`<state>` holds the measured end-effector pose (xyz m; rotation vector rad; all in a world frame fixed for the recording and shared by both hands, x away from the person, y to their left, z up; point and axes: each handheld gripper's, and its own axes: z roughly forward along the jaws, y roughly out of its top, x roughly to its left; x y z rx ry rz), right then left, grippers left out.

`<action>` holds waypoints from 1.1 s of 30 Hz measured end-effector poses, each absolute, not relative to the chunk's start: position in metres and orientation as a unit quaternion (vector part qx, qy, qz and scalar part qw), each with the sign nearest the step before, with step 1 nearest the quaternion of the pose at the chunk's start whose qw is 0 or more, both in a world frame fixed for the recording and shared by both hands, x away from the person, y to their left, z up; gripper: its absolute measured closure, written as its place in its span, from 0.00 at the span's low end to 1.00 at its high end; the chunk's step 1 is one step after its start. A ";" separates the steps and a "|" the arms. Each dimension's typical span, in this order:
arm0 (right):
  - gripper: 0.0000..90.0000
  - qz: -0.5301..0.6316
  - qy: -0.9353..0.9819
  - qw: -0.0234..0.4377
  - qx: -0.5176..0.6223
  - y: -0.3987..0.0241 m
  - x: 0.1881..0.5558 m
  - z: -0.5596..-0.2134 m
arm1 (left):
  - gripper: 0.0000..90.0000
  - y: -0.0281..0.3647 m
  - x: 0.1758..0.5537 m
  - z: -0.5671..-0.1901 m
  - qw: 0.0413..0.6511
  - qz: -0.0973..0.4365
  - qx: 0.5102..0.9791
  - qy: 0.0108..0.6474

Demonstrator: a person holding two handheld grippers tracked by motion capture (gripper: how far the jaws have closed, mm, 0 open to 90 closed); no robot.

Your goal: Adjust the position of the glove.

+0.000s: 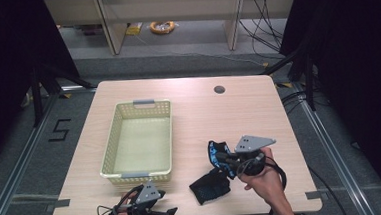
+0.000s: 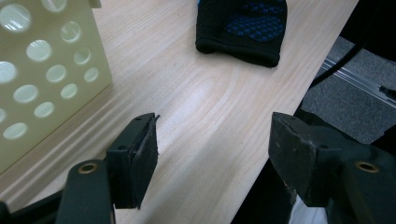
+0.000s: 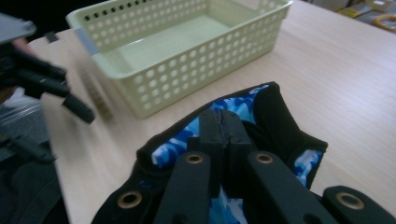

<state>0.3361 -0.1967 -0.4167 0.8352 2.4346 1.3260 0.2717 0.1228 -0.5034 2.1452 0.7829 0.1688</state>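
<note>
The right gripper (image 1: 230, 160), jaws clamped on a blue-patterned sock (image 3: 275, 121), held it above the table right of the empty basket (image 1: 111, 142), while the wide-open left gripper (image 1: 161, 213) sat nearer the second sock (image 1: 211, 188).

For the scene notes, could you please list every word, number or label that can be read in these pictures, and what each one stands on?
"5": black tape mark on the grey floor left of the table, in the high view.
Nothing readable on the basket, on the black and blue sock held in the right tongs, or on the other sock lying on the table.
</note>
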 end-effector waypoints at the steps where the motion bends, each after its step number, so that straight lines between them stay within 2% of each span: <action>1: 1.00 0.456 0.837 0.126 0.274 -0.196 0.334 -0.418 | 0.36 0.124 0.273 -0.503 0.400 0.070 0.859 0.312; 9: 1.00 0.440 0.859 0.106 0.240 -0.183 0.316 -0.427 | 0.36 0.124 0.273 -0.503 0.415 0.069 0.851 0.314; 13: 0.99 0.438 0.867 0.095 0.218 -0.179 0.306 -0.431 | 0.36 0.126 0.274 -0.502 0.403 0.076 0.859 0.308; 19: 0.99 0.424 0.880 0.081 0.199 -0.176 0.298 -0.443 | 0.32 0.125 0.275 -0.503 0.396 0.079 0.862 0.307; 27: 0.99 0.388 0.904 0.054 0.171 -0.160 0.294 -0.464 | 0.26 0.122 0.276 -0.504 0.421 0.069 0.845 0.322; 33: 0.98 0.368 0.915 0.039 0.164 -0.157 0.289 -0.476 | 0.25 0.120 0.275 -0.503 0.421 0.073 0.847 0.317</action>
